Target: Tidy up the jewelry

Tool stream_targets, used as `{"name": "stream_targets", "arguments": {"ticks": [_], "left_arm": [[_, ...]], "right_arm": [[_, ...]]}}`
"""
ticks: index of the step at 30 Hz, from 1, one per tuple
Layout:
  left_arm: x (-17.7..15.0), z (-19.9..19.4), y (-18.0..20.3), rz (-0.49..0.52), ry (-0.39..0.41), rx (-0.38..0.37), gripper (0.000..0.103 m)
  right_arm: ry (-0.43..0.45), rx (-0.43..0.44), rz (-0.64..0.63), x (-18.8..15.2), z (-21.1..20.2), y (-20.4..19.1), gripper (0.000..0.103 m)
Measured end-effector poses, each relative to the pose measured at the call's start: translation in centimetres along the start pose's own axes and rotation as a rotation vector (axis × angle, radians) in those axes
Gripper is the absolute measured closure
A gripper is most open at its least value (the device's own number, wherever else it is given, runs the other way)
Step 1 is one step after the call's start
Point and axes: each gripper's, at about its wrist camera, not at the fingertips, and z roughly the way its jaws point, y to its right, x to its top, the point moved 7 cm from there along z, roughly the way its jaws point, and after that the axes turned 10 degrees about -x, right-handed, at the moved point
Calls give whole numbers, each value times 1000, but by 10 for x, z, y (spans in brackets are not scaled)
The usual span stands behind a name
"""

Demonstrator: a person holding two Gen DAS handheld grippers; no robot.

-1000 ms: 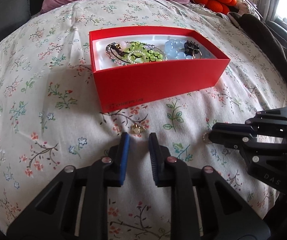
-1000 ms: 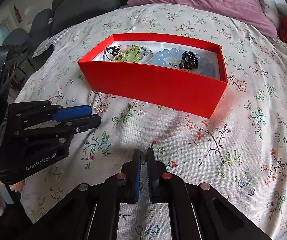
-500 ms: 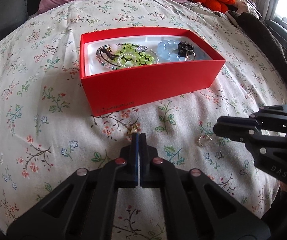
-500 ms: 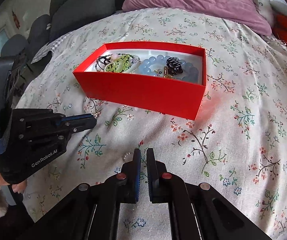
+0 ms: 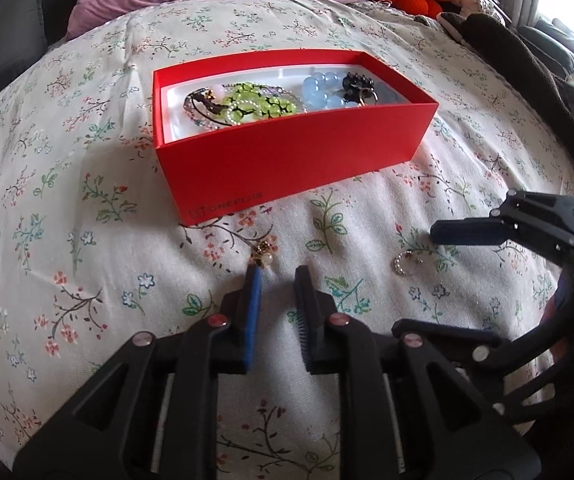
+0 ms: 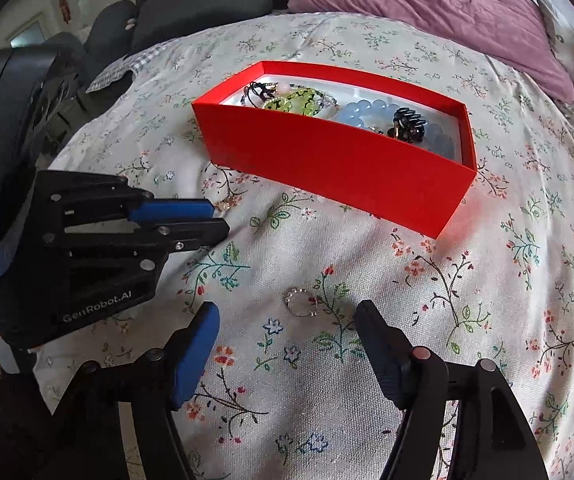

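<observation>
Meanwhile both claws have just been opening over bare bedspread [image 6: 427,300] short of the red box [image 6: 327,168]: right gripper [image 6: 287,320] spread around the ring [image 6: 301,300], left gripper [image 5: 277,276] slightly parted, gripping nothing, beside the earring [image 5: 264,254].

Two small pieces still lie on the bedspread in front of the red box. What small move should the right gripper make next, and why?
Probably lower the right gripper and close it on the beaded ring. Its jaws have just been opening, the ring lies loose on the bedspread just ahead of the fingers, untouched, outside the red box.
</observation>
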Motion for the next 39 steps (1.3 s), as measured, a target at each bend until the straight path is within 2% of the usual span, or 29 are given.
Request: {"name": "stream_targets", "arguments": {"ticks": [2,9,13,14,20,21,28,29,31,39], "left_arm": [[0,1,0,9,-1,3,82],[1,2,0,8,-1,7,79],[1,3,2,14,-1,7,72],[2,3,3,19,-1,7,70],[3,4,4,21,-2,13,67],[3,5,4,21,-1,14,67],[7,9,3,15,5,25,67],[7,9,3,16,4,27,69],[8,9,3,12,-5,26,92],[11,3,2,-32,-16,30,93]], "right_arm": [[16,-22,-9,0,2,-1,36],[36,-76,-27,4,8,5,63],[40,-72,-75,2,8,2,84],[39,-67,-81,2,8,1,86],[33,-61,-82,2,5,0,88],[31,-58,-78,2,4,1,96],[17,-40,-54,3,3,9,96],[18,-39,-54,3,3,9,97],[19,-36,-50,3,1,10,97],[37,-5,34,13,-12,29,98]]}}
